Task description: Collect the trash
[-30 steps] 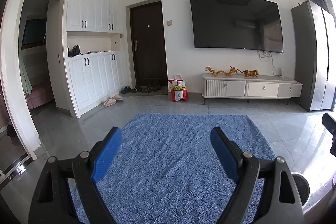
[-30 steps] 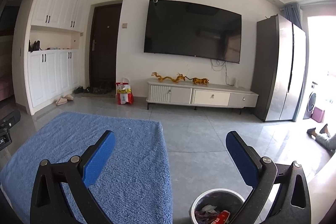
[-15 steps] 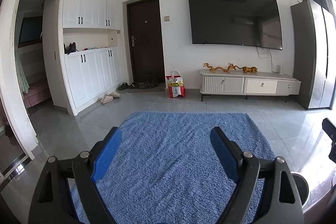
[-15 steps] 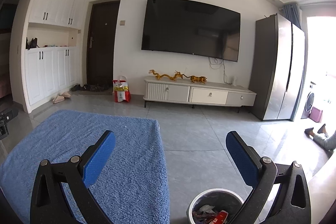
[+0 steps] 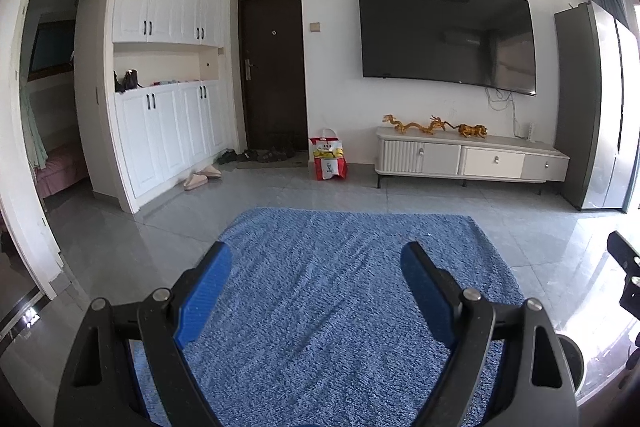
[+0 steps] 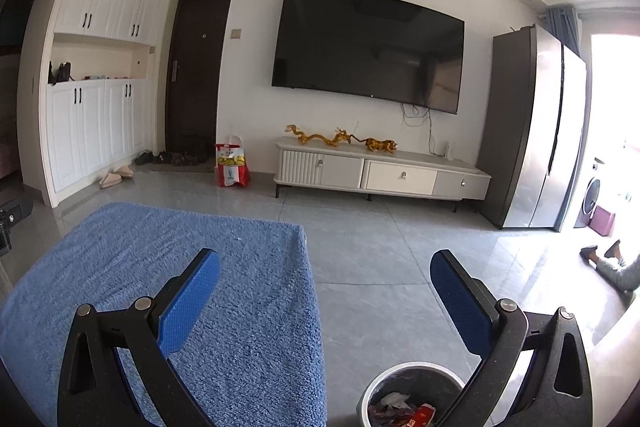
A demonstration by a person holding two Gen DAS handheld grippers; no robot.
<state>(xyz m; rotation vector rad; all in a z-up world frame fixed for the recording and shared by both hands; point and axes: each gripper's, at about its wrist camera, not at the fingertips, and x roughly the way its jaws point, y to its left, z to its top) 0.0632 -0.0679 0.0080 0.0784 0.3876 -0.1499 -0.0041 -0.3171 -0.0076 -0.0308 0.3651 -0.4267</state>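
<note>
Blue rug (image 5: 340, 307) bare, both your grippers (image 5: 316, 287) (image 6: 325, 293) gape empty and lift slightly; bin (image 6: 400, 383) holds trash, task looks done.

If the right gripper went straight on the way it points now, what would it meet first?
Nothing close: past the open right gripper lies bare grey tiled floor, then probably the white low TV cabinet. Depth is uncertain.

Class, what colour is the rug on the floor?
Blue; the rug shows best in the left wrist view.

Grey tiled floor (image 6: 360, 251), white walls (wall-mounted television (image 6: 368, 47)), blue rug (image 5: 352, 287)
</note>
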